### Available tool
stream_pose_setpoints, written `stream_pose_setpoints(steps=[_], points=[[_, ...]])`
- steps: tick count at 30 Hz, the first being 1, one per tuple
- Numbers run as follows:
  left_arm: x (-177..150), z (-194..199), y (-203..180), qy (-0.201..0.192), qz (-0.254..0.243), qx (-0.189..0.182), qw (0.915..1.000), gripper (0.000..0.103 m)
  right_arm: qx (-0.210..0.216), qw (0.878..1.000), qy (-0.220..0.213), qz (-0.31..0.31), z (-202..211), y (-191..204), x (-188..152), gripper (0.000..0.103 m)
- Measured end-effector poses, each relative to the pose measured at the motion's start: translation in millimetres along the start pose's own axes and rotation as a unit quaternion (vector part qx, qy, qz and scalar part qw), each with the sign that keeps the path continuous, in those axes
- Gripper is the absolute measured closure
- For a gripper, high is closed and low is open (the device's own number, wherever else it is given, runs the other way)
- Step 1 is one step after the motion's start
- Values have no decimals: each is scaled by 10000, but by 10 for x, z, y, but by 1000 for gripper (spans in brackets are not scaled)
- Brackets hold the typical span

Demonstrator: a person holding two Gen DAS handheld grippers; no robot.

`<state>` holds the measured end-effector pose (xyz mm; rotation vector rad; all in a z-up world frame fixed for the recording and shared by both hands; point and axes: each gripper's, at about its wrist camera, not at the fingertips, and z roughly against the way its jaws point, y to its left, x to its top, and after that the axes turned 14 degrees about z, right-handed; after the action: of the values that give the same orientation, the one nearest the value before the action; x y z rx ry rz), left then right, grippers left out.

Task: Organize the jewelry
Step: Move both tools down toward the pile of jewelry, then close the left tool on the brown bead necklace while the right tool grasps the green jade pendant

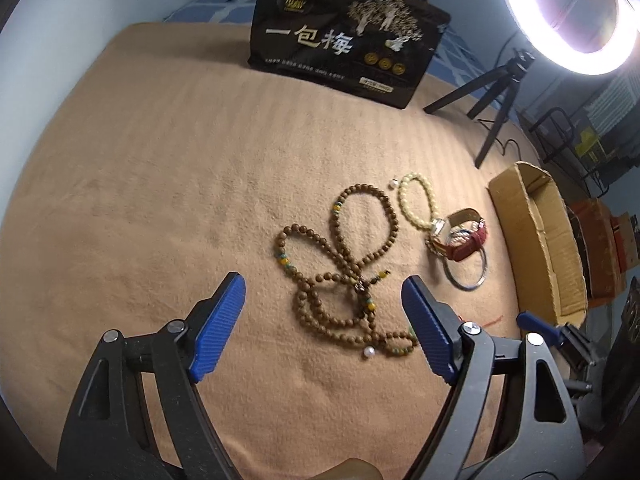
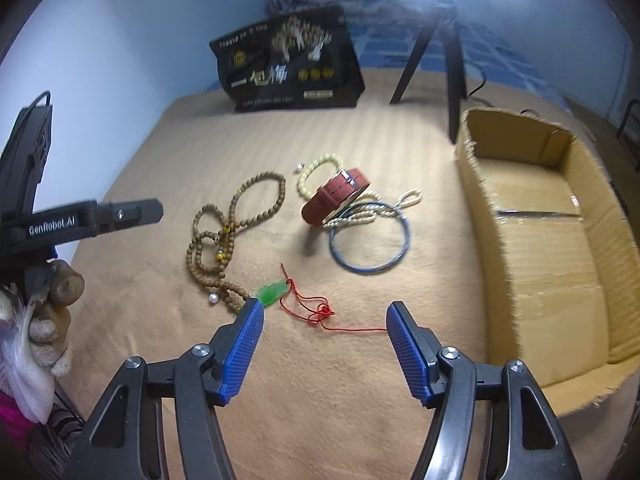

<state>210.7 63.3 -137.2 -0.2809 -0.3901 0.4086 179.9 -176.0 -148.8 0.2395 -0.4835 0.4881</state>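
The left tool (image 1: 323, 294) stood with its jaws apart and nothing between the blue pads, poised over a tan blanket (image 1: 160, 200). The long brown bead necklace (image 1: 340, 264) lay in loops just ahead of and partly between its fingertips, with a white pearl (image 1: 368, 352) beside the nearest loop. Beyond it, toward the blanket's right edge, lay a pale bead bracelet (image 1: 416, 200), a red-strapped watch (image 1: 464, 242) and a thin metal bangle (image 1: 468, 276), the watch resting across both. The right tool (image 2: 325, 309) was likewise spread wide and gripping nothing; a green pendant (image 2: 272, 292) lay just off its left fingertip, and the pendant's red cord (image 2: 320, 312) trailed between the pads. An open cardboard box (image 2: 520, 240) sat at the blanket's right edge, beside the right tool. At the far edge stood a black pouch (image 1: 344, 36) printed with the large characters "一包梅"; its smaller print was too fine to read. The left tool's body, seen from the right wrist, bore "GenRobot.AI".
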Motion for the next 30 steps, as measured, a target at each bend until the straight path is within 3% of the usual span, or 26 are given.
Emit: stream_pose_setpoints(steps=[8,17,30], points=[[104,-304,90,322,332,20,9989,20,241,9995,217,-61,-278,86,97,45],[43,-542,-41,544,134,115,9984,20,423,9983,364,-184,-506,158,111,55],[71,-771,-89,649,-2,347,9973,22,611,9967,447,-297,-684,214,145,62]])
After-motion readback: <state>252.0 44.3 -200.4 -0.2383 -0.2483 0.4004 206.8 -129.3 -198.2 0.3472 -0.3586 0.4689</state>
